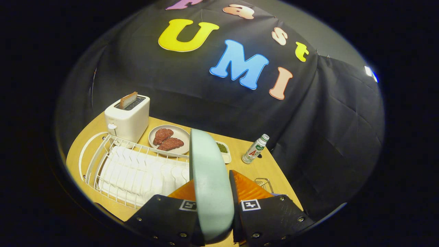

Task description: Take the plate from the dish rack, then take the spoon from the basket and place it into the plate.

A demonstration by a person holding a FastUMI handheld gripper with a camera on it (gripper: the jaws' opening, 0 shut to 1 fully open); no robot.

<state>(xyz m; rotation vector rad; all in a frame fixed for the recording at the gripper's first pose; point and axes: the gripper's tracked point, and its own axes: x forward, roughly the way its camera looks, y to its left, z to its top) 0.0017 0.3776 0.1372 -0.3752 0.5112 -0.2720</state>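
My gripper [212,190] is shut on a pale green plate [210,171], which stands on edge between the two orange fingers [248,188] and rises above them. The plate hangs over the right end of the white wire dish rack [133,171], whose slots lie to the left of my fingers. A corner of the wire basket [264,183] peeks out just right of the right finger; the spoon is hidden.
A white toaster [127,118] with a slice of bread stands behind the rack. A grey plate with two meat patties [168,140] and a small white dish of greens [223,151] lie beyond the held plate. A small bottle [254,149] stands near the wooden table's [271,168] far right edge.
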